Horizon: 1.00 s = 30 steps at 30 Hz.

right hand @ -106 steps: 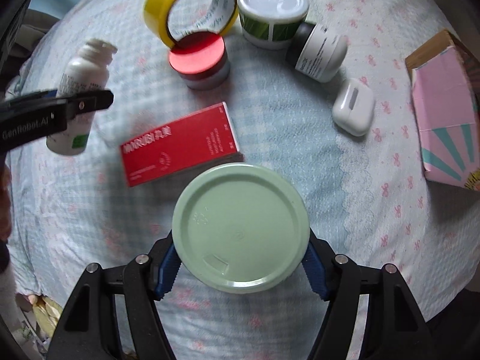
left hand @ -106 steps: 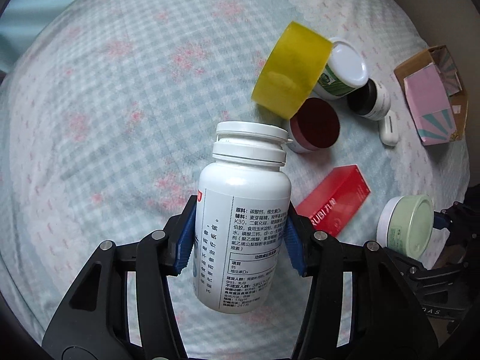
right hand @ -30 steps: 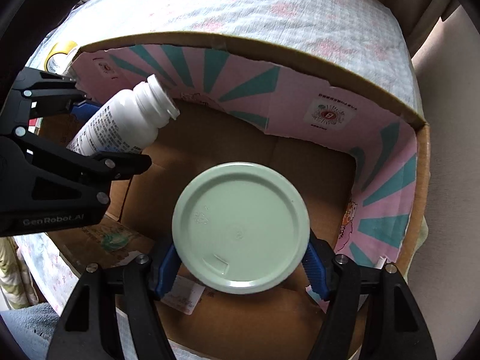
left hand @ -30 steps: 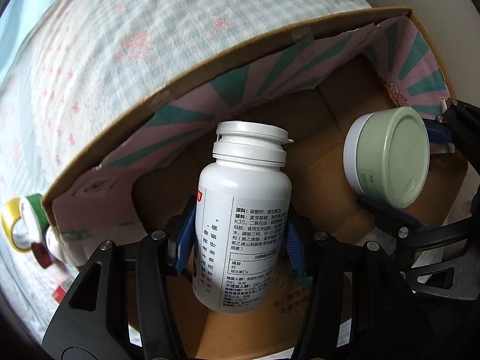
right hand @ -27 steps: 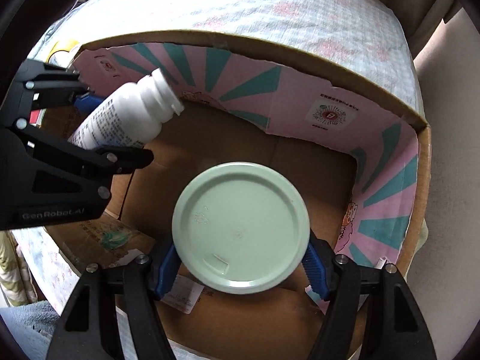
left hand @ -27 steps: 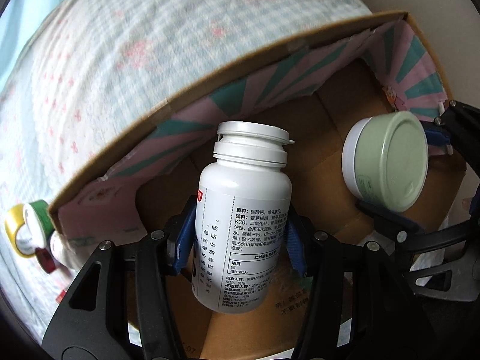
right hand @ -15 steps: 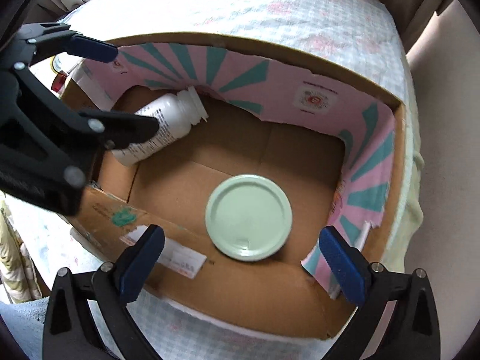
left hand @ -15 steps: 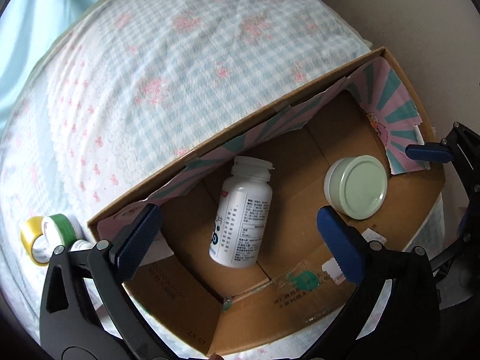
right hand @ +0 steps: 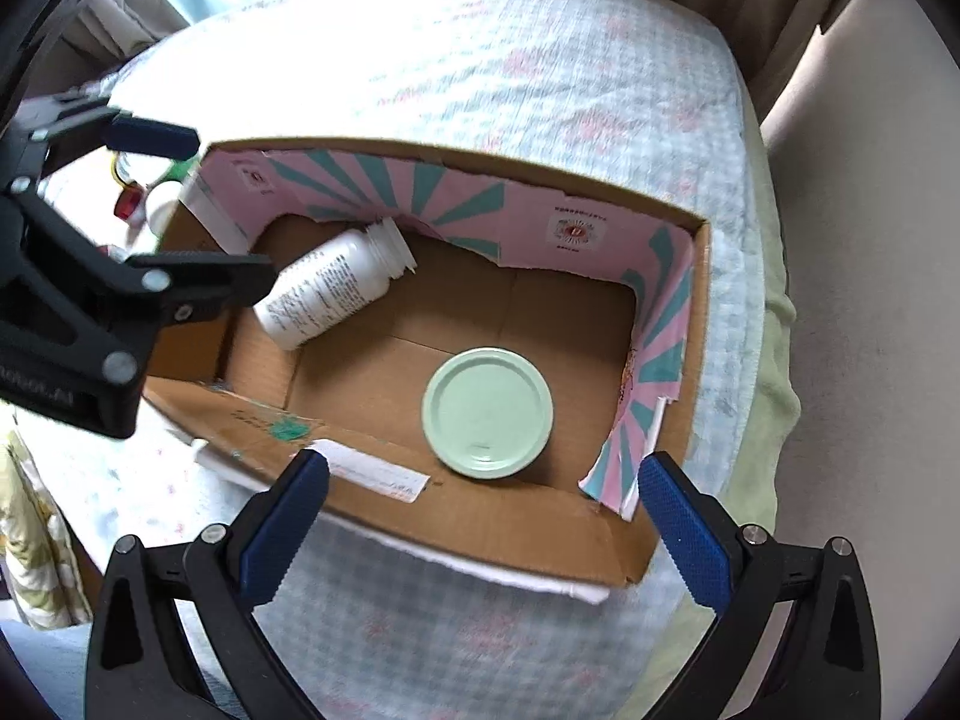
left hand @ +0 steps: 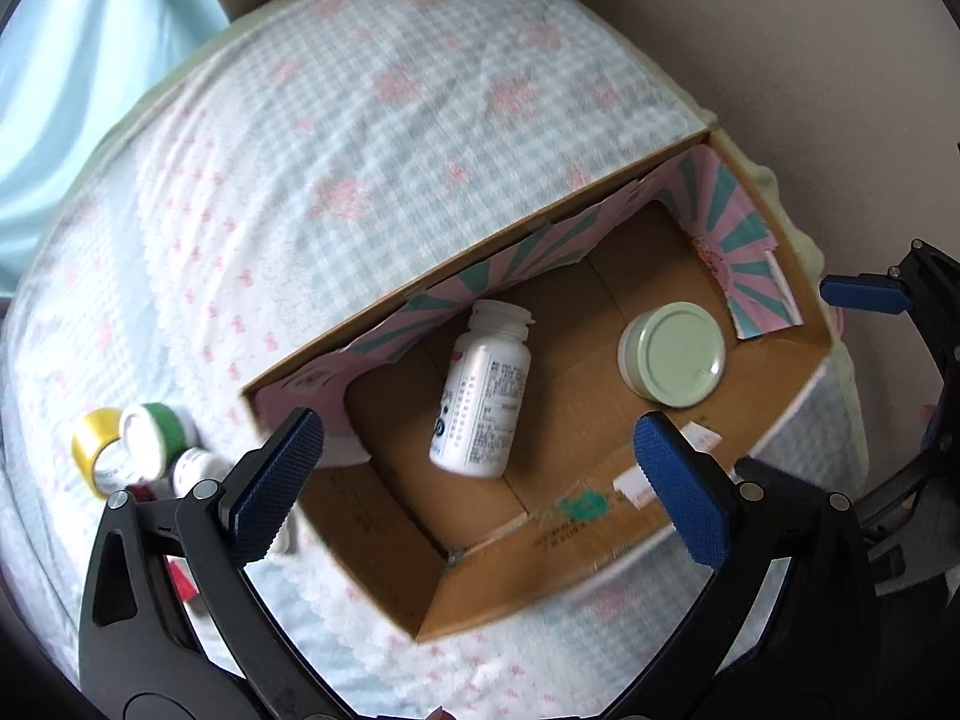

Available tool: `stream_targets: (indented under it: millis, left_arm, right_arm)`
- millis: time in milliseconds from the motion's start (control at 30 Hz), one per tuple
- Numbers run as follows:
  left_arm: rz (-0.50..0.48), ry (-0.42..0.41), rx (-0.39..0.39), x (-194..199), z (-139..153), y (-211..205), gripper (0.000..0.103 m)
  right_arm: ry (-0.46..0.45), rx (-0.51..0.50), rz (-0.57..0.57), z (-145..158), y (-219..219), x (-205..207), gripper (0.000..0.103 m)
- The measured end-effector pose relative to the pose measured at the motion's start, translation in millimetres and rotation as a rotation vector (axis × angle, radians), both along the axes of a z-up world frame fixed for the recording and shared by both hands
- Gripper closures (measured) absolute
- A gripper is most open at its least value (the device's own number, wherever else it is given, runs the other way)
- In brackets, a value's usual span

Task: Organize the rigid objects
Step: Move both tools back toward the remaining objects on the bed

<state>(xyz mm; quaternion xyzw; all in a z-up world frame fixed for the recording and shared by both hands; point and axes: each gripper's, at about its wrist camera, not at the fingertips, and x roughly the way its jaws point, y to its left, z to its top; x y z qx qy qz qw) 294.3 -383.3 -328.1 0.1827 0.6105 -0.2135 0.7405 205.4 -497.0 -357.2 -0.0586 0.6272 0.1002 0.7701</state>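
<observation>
1. A bed (left hand: 336, 138) covered in a blue-and-white checked sheet with pink flowers carries everything.
2. An open cardboard box (left hand: 540, 546) sits on the bed near its edge; its inner walls are lined with pink paper bearing teal rays (right hand: 420, 186).
3. Inside the box lie two things, apart from each other: a white pill bottle (left hand: 483, 399) on its side, cap toward the lined wall, and a round jar with a pale green lid (right hand: 487, 413) standing upright, lid up.
4. The left tool (left hand: 480, 480) hangs above the box, its blue-padded jaws spread wide and holding nothing; the bottle lies below, between the pads in the left wrist view, not touched.
5. The right tool (right hand: 480, 516) is likewise wide open and empty above the box's near wall; the green-lidded jar sits just beyond its fingertips, untouched.
6. Outside the box, beside its far end, stand a yellow tape roll (left hand: 90, 450), a green-sided tub with a white lid (left hand: 150, 435) and other small containers, partly hidden.
</observation>
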Motion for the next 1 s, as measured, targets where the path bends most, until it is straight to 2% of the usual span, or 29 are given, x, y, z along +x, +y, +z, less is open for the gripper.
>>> stream_targets:
  millis: [200,400,500,767,900,1000]
  left_arm:
    - [0.055,-0.053,-0.029,-21.6,50.1,30.8,0.000]
    - [0.145,-0.095,-0.061,-45.3,90.0,79.9,0.000]
    - [0.206,-0.111,-0.075,-59.9,106.1,112.8,0.000]
    - [0.372,-0.149,-0.085,-94.6,137.3,219.4,0.000]
    - [0.410,-0.162,-0.104,-100.7,143.8,275.7,0.000]
    - [0.406,-0.184,-0.106,-98.5,147.8,314.3,0.000]
  right_arm:
    - [-0.068,0.002,-0.028,46.3,8.5,-5.5,0.000]
    - [-0.144,-0.043,0.009,89.2,37.7,-14.3,0.000]
    - [-0.171,-0.038,0.019,103.6,54.4,-19.1,0.000]
    - [-0.194,0.062,0.006,135.3,101.8,-30.2,0.000]
    - [-0.209,0.101,0.004,149.6,133.2,-36.9,0.000]
    - [-0.227,0.091,0.018,156.8,163.4,-39.4,0.000]
